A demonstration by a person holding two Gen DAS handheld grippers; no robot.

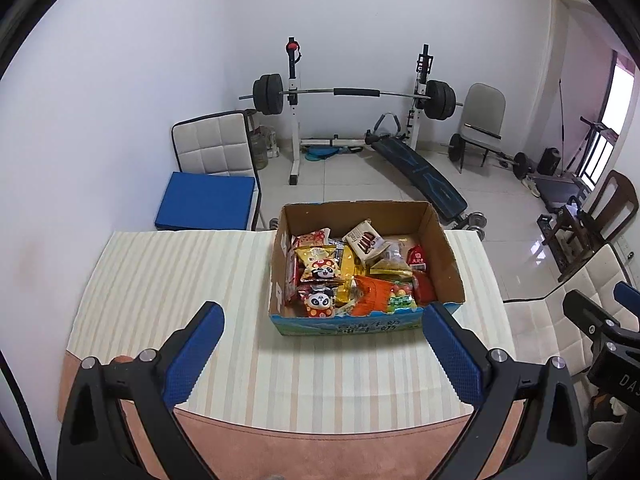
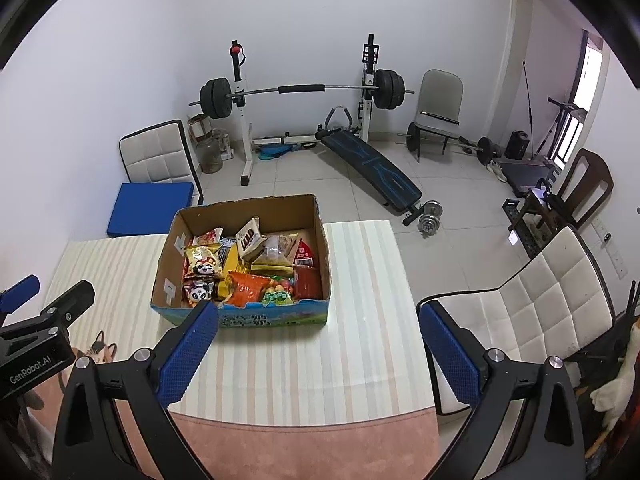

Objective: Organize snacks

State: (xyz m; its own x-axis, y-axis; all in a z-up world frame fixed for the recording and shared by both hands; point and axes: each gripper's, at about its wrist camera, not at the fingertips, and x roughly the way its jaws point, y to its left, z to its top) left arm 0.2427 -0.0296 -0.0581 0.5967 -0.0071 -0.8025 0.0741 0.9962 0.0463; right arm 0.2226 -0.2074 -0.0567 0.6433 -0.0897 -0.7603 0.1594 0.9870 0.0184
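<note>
Table [image 1: 168,280]: one snack box [image 1: 444,268], two tongs [image 1: 324,348].

An open cardboard box [image 1: 438,246] with a blue printed front stands upright on the striped tablecloth, its flaps cut away. Inside it, snacks [image 1: 352,272] lie heaped in a loose jumble: two panda-print packs [image 1: 320,270] at the box's left, an orange bag [image 1: 370,294] toward its front, a red pouch [image 1: 417,258] at its right.

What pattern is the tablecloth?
Cream and beige stripes on the tablecloth, clearest in the left wrist view.
</note>
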